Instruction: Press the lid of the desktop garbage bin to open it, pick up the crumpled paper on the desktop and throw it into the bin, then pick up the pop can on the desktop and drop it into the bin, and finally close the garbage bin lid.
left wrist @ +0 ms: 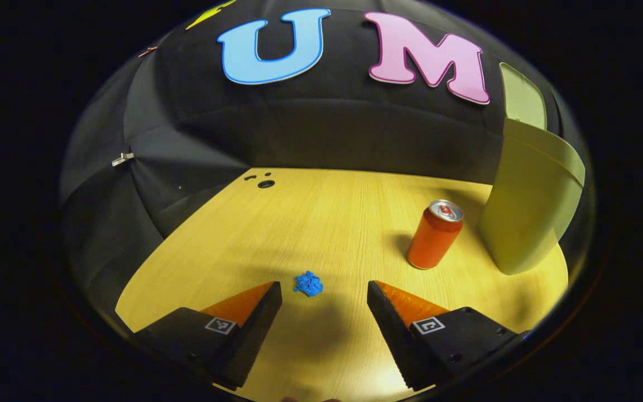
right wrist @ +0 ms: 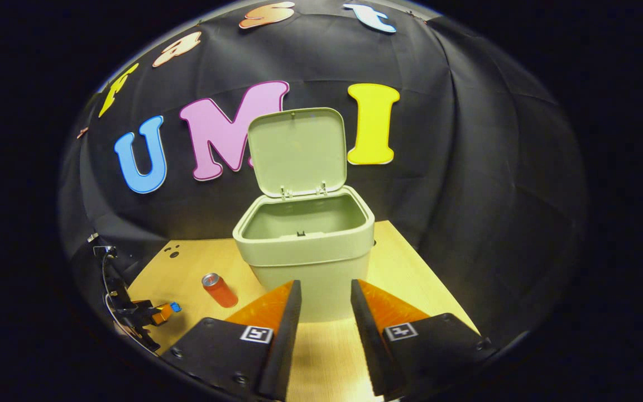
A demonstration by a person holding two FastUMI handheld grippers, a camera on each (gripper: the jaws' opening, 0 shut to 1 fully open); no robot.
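Observation:
A small blue crumpled paper lies on the wooden desktop, just ahead of my left gripper and a little left of its centre line. That gripper is open and wide, touching nothing. An orange pop can stands upright to the right, next to the pale green bin. In the right gripper view the bin has its lid raised, and its inside looks bare. My right gripper hovers open in front of the bin. The can, the paper and the left gripper appear far left.
Small dark holes mark the desktop's far left corner. Black cloth walls close in behind and on both sides of the table. The desktop's right edge runs just beyond the bin.

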